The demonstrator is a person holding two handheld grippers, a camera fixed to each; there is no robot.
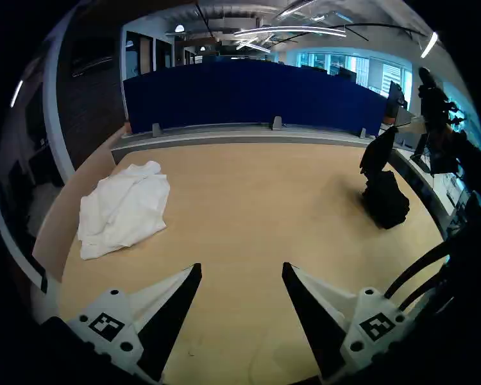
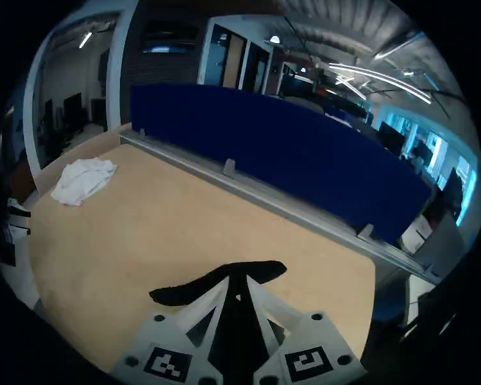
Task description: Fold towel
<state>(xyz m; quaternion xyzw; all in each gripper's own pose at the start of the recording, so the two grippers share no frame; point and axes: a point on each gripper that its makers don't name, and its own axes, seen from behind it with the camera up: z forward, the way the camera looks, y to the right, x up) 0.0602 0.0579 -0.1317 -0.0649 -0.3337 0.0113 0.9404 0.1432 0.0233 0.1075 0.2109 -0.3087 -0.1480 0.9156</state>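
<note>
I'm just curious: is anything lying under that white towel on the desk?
The crumpled towel rests on the wooden table, with tabletop showing all around it. Anything beneath its folds is covered.

towel (image 1: pixel 124 208) on table (image 1: pixel 253 192) left, partition (image 1: pixel 253 96) behind

White wedge-shaped fingers (image 1: pixel 163 292) with black inner pads (image 1: pixel 176 321) form the left tool (image 1: pixel 240 266) and right tool (image 2: pixel 240 276). Each finger carries a square black-and-white marker (image 1: pixel 107 325) and dark screw holes (image 1: pixel 114 292). Black cables (image 1: pixel 420 269) curve beside the left tool.
</note>
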